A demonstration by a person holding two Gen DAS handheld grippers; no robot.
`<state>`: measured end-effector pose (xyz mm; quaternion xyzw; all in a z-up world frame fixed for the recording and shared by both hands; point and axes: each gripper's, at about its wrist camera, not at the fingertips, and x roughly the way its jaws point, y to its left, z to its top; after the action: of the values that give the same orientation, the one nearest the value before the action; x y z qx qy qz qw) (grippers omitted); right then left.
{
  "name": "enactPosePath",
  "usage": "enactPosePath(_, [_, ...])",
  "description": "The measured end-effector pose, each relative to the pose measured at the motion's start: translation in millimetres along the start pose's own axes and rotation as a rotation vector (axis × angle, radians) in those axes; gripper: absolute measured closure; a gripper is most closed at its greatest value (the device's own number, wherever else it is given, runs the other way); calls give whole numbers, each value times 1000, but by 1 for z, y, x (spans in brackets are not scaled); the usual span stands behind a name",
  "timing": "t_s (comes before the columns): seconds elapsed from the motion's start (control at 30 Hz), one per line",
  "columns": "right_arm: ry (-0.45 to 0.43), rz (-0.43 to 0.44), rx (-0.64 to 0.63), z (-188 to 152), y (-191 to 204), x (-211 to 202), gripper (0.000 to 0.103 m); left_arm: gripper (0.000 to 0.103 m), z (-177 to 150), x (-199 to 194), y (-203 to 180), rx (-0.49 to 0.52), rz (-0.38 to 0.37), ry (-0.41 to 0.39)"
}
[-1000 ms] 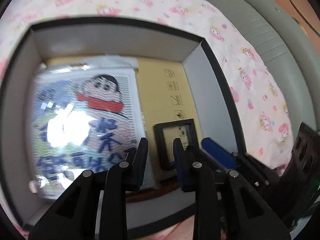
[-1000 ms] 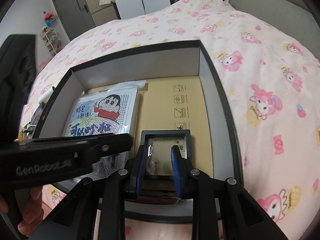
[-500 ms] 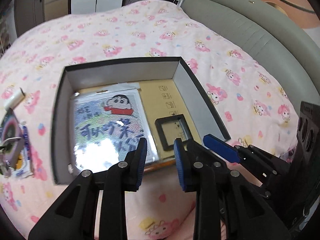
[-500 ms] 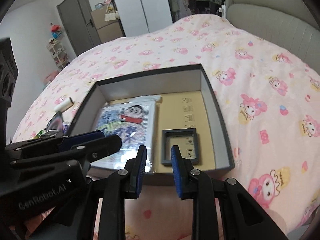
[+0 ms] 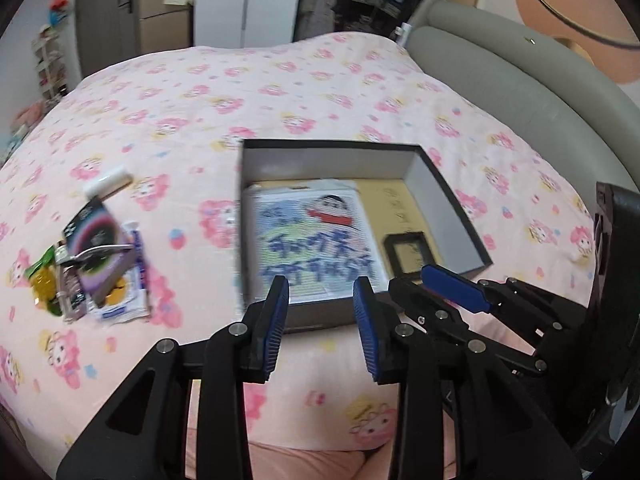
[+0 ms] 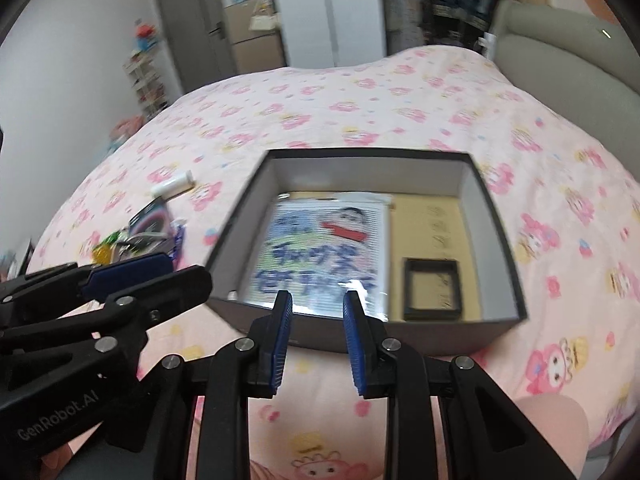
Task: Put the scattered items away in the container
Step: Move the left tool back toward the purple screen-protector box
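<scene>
A black open box (image 5: 448,184) (image 6: 372,172) lies on the pink bedspread. Inside it lie a cartoon-printed packet (image 5: 316,240) (image 6: 320,248) and a small black frame (image 5: 408,254) (image 6: 432,290). Left of the box is a scattered pile of sachets and a dark card (image 5: 96,264) (image 6: 148,228), with a white tube (image 5: 108,180) (image 6: 172,186) beyond it. My left gripper (image 5: 321,284) hovers over the box's near edge, its jaws opening with nothing between them. My right gripper (image 6: 317,296) hangs beside it at the near rim, shut and empty.
A grey padded headboard (image 5: 520,72) curves along the bed's right side. Wardrobes and a door (image 6: 188,28) stand beyond the far end of the bed. Printed bedspread (image 5: 320,80) stretches behind and to the right of the box.
Both grippers have drawn back and risen from inside the box, so the whole box and the pile to its left now show. The left jaws have parted slightly.
</scene>
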<state>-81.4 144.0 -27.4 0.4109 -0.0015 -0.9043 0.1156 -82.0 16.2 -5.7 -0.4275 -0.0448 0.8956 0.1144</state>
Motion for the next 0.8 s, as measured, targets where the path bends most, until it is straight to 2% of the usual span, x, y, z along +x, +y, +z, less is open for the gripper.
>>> enactPosePath(0.23, [-6,60,-102,8,62,13,80,68,-16,-21,61,-103,56,-34])
enactPosePath(0.4, [28,114,-161,10,103,38,80,68,-31,-19,118,-238,97,-38])
enactPosePath(0.5, [50,127,-194,17,124,62,80,60,-34,-8,149,-306,143,-51])
enactPosePath(0.7, [89,128,-234,35,159,113,80,61,-38,25,211,-480,193,-55])
enactPosePath(0.8, [111,128,-227,49,171,143,80,61,-40,45,242,-602,197,-39])
